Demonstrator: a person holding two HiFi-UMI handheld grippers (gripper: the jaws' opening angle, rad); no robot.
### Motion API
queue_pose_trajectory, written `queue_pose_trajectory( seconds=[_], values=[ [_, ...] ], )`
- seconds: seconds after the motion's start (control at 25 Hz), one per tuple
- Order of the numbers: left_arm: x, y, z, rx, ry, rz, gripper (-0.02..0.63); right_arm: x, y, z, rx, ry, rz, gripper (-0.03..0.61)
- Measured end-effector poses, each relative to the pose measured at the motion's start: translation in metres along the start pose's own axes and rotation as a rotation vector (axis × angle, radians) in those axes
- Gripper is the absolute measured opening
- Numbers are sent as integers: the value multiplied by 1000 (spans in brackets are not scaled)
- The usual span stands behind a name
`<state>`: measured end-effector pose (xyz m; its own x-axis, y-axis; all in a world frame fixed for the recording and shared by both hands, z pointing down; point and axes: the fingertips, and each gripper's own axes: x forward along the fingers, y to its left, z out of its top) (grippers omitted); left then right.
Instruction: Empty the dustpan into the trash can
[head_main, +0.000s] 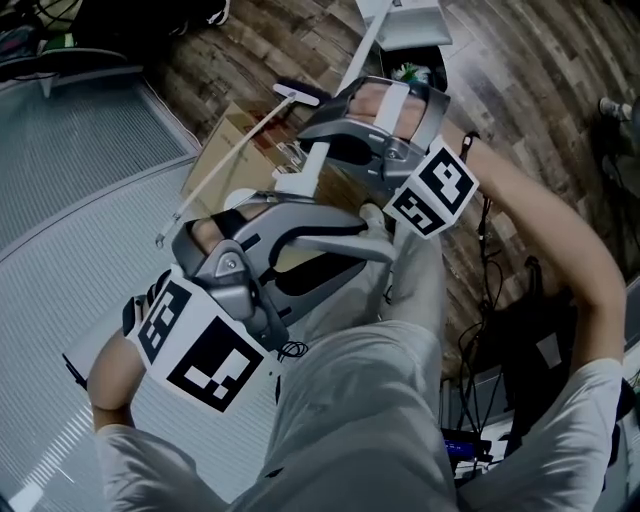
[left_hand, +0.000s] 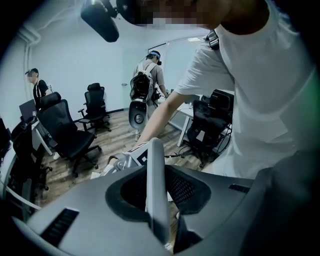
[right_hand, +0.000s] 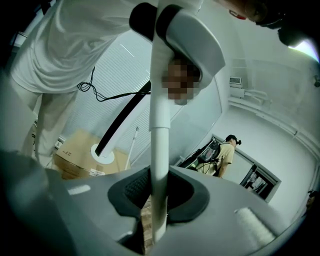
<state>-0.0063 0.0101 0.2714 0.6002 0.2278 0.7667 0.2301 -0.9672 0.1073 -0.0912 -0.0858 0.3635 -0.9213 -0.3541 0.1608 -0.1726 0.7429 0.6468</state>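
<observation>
dustpan (head_main: 405, 25) sits at the top centre of the head view, just above the dark trash can (head_main: 428, 70), and its long white handle (head_main: 345, 85) slants down-left. the right hand-held gripper (right_hand: 159, 197) is clamped on that handle. the left hand-held gripper (left_hand: 156, 202), lower left, is clamped on a grey bar (left_hand: 155, 165).

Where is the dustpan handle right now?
Head view, centre: the white handle runs from the left claw through the right claw up to the dustpan at the top edge.
</observation>
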Motion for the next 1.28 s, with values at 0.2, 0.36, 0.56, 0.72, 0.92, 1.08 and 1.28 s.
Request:
queue_pose_trajectory(
  seconds=[0.2,0.36,0.56,0.72,0.92,1.08,1.28],
  values=[
    [4,-3,-5,7,6,-1,98,1,6,-3,3,3,2,69],
    [3,-4,-2,-1,-1,11,100,0,7,1,13,-3,0,69],
    [-2,-11,-1,39,18,15,100,0,7,9,0,-11,11,69],
    [-1,-23,-12,111,57,27,101,3,12,12,-16,-10,19,67],
    [3,-28,-17,115,59,21,100,5,20,12,-25,-11,34,67],
    [3,-37,-16,143,66,31,101,2,25,19,-23,-9,31,67],
    [0,-45,-20,188,81,30,101,4,28,24,-26,-8,39,67]
  ],
)
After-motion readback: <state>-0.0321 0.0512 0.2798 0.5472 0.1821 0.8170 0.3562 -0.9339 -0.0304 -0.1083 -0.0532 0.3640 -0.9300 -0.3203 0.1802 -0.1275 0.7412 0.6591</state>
